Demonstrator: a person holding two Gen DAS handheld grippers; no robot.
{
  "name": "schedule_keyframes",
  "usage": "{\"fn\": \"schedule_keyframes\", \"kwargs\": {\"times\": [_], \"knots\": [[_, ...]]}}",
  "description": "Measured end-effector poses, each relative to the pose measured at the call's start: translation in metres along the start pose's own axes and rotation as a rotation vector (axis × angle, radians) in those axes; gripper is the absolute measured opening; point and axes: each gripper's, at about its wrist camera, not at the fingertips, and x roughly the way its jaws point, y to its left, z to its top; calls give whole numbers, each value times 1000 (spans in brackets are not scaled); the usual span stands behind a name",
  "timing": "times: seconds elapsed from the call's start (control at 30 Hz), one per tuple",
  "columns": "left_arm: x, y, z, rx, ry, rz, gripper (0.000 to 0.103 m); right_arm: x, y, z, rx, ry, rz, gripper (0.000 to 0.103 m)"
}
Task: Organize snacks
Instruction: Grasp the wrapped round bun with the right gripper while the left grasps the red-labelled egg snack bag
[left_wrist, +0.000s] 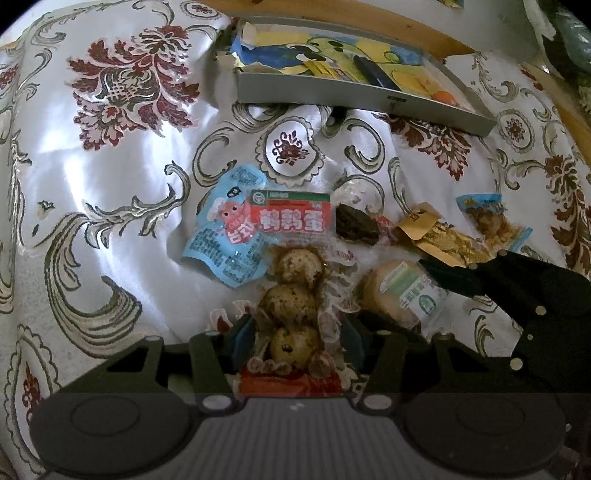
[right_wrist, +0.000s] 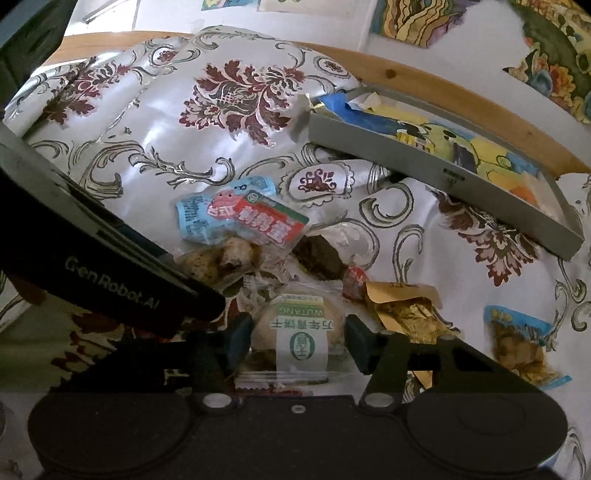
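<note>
On the patterned desk (left_wrist: 122, 206), left tool (left_wrist: 295, 343) brackets the quail-egg pack (left_wrist: 293, 295), right tool (right_wrist: 297, 341) the round biscuit packet (right_wrist: 299, 328); both part-open, grip unconfirmed. Close squarely on each, lift clear of neighbouring wrappers, carry to the grey tray (right_wrist: 424, 168).

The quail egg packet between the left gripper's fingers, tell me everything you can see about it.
The quail egg packet is a clear, crinkly plastic pouch holding three speckled brownish eggs in a row, with a red and green printed header bearing white characters at its far end and a red strip at the near end. It lies flat on the floral tablecloth, lengthwise between the fingers of the left gripper, which flank its near end. Its header overlaps a light blue snack packet; the round biscuit packet lies alongside.
</note>
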Motion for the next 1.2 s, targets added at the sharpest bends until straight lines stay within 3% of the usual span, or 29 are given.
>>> {"fn": "schedule_keyframes", "kwargs": {"times": [0.47, 0.5, 0.53, 0.83, 1.2], "knots": [[-17, -5, -1, -41, 33, 24, 41, -27, -6, -4, 44, 38, -52, 54], [-18, -4, -1, -52, 35, 26, 37, -29, -7, -4, 48, 39, -53, 54], [-20, -3, -1, -66, 37, 31, 27, -32, -7, -4, 52, 39, -53, 53], [-31, 8, -7, -152, 44, 29, 25, -53, -7, -3, 66, 10, -51, 54], [-43, -3, -10, -115, -8, 47, 19, -66, -9, -1, 83, -22, -50, 54]]}}
